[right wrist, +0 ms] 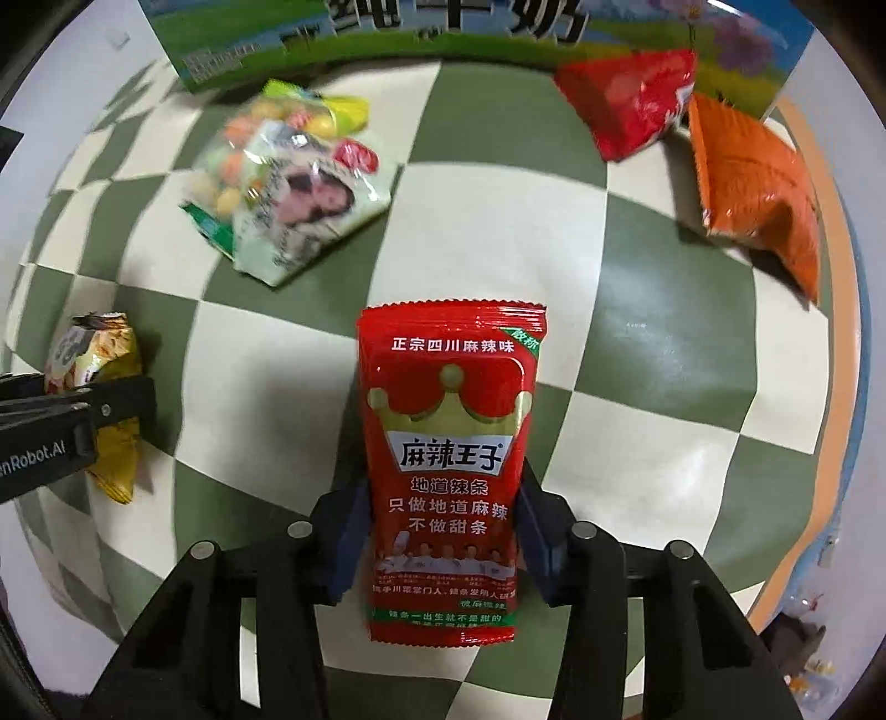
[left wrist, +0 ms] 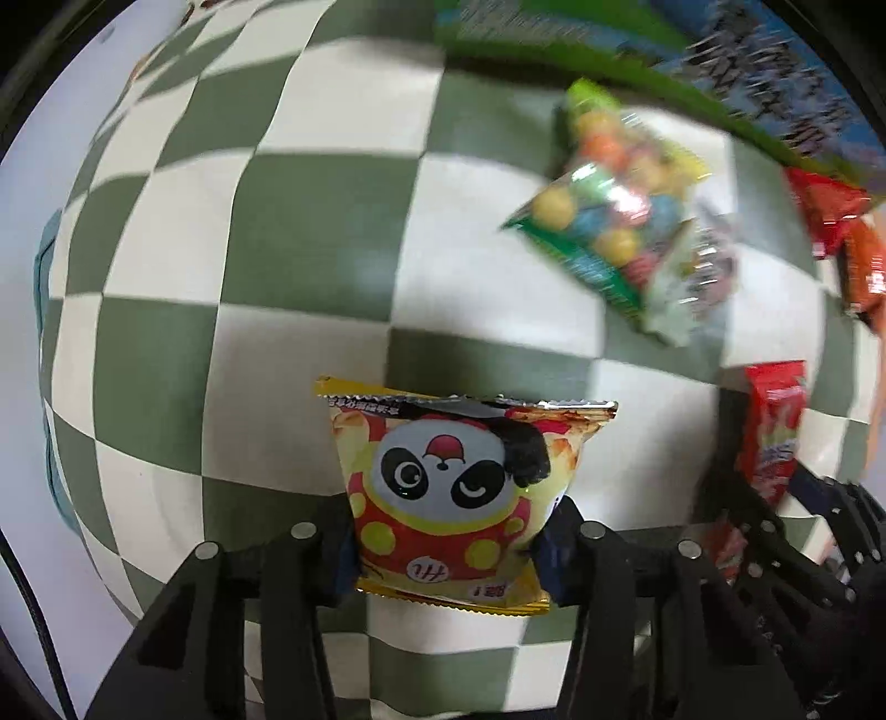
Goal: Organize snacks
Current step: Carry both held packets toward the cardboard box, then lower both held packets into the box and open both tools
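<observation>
My left gripper (left wrist: pixel 446 545) is shut on a yellow panda snack bag (left wrist: pixel 454 487) and holds it above the green-and-white checkered cloth (left wrist: pixel 310 232). The same bag (right wrist: pixel 94 387) shows at the left edge of the right wrist view, held by the left gripper (right wrist: pixel 83 421). My right gripper (right wrist: pixel 443 531) is shut on a red spicy-strip packet (right wrist: pixel 446 471) with a gold crown; the packet also shows in the left wrist view (left wrist: pixel 772 432). A bag of coloured candy balls (left wrist: pixel 609 221) lies with a pale snack packet (right wrist: pixel 310 205) at the back.
A green and blue milk carton box (right wrist: pixel 443 22) stands along the back edge. A red bag (right wrist: pixel 631 99) and an orange bag (right wrist: pixel 753 188) lie at the back right, near the cloth's edge. The candy ball bag also shows in the right wrist view (right wrist: pixel 277 116).
</observation>
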Tool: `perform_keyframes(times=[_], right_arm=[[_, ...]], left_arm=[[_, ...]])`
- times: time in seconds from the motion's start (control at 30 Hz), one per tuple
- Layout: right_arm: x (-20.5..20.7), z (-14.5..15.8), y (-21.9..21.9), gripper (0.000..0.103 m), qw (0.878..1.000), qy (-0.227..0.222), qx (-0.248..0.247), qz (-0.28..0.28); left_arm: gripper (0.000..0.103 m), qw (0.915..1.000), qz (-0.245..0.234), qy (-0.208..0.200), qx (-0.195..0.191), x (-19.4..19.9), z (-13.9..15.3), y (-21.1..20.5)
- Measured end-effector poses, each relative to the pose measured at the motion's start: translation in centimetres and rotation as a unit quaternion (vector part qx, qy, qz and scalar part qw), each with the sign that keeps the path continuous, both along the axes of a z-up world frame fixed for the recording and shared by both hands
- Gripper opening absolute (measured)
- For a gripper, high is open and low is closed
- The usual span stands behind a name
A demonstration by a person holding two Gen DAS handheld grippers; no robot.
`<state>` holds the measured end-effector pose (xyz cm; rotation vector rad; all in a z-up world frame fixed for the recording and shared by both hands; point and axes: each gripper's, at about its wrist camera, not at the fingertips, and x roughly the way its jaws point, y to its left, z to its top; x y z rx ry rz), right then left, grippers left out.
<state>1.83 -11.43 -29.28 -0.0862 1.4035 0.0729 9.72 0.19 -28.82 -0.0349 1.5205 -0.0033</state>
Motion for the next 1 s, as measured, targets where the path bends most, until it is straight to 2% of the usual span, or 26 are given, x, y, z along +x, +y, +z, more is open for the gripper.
perform_keyframes(times=[0.13, 0.17, 0.3, 0.37, 0.43, 0.53, 0.63, 0.7, 0.87, 1.0], right_arm=[[0.3, 2.5, -1.3, 0.048, 0.999, -0.013, 0.044, -0.011], [0.5, 3.5, -1.7, 0.048, 0.998, -0.019, 0.057, -0.016], [1.6, 9.4, -4.6, 0.048, 0.993, -0.048, 0.108, -0.027], [3.2, 12.8, -5.8, 0.048, 0.989, -0.071, 0.130, -0.031], [6.9, 16.8, -7.9, 0.048, 0.985, -0.098, 0.141, -0.028], [11.5, 21.8, -10.0, 0.048, 0.980, -0.137, 0.140, -0.024], [17.4, 25.0, -11.3, 0.048, 0.979, -0.167, 0.112, -0.018], [20.8, 25.5, -12.0, 0.048, 0.981, -0.166, 0.100, -0.021], [30.2, 23.3, -13.3, 0.048, 0.990, -0.119, 0.074, -0.023], [34.3, 20.6, -13.7, 0.048, 0.995, -0.082, 0.050, -0.021]], left_arm=[[0.046, 0.9990, -0.009, -0.033, -0.027, 0.6, 3.9, -1.2], [0.046, 0.9981, -0.008, -0.042, -0.044, 1.0, 5.5, -1.5], [0.046, 0.9914, -0.013, -0.090, -0.094, 3.1, 12.0, -2.8], [0.046, 0.9875, -0.025, -0.112, -0.108, 4.9, 15.4, -3.7], [0.046, 0.9833, -0.031, -0.128, -0.125, 7.4, 18.6, -4.1], [0.046, 0.9818, -0.047, -0.151, -0.105, 11.2, 21.2, -4.6], [0.046, 0.9829, -0.051, -0.158, -0.080, 15.5, 21.9, -4.9], [0.046, 0.9854, -0.050, -0.149, -0.065, 18.6, 21.2, -4.7], [0.046, 0.9952, -0.037, -0.084, -0.036, 24.3, 17.1, -3.7], [0.047, 0.9986, -0.028, -0.044, -0.012, 26.7, 14.1, -3.2]])
